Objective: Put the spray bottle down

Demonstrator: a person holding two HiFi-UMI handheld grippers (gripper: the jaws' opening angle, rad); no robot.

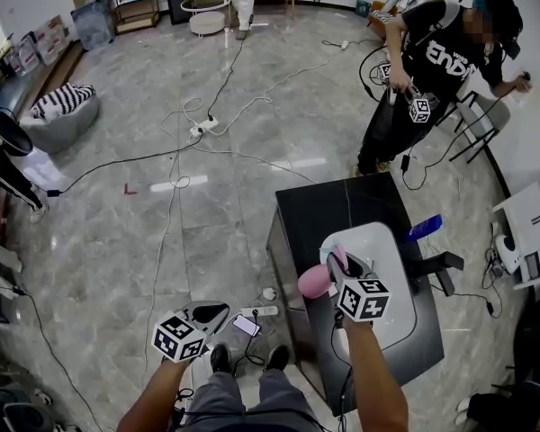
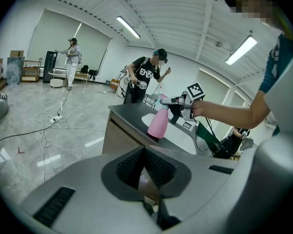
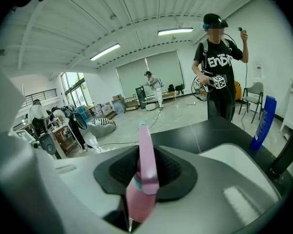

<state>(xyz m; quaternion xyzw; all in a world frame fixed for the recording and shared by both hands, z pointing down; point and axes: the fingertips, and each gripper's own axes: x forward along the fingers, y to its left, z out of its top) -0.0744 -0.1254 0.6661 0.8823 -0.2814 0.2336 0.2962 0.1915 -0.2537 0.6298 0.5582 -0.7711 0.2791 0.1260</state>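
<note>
The right claw [image 3: 146,160] is shut on the pink plastic spray bottle [image 3: 144,179]. Its two dark ribbed pads [image 3: 121,168] stand partly apart and press on the top part of the bottle from both sides. The pink trigger sticks up between them.

From the head view, the bottle [image 1: 313,281] hangs tilted at the near left edge of the big black table [image 1: 342,207], just beside the white sunken basin [image 1: 382,241] in the table top. I cannot tell if its bottom touches the table.

The left claw [image 2: 144,152] is closed, with its pads meeting at the tip and nothing between them. It sits low on the left [image 1: 207,313], over the grey floor and away from the table.

A tall blue bottle [image 3: 261,123] stands at the right side of the table.

On the far side a person in a black shirt [image 3: 217,57] stands. The shirt has big white letters that start with "END". I cannot read the rest.
</note>
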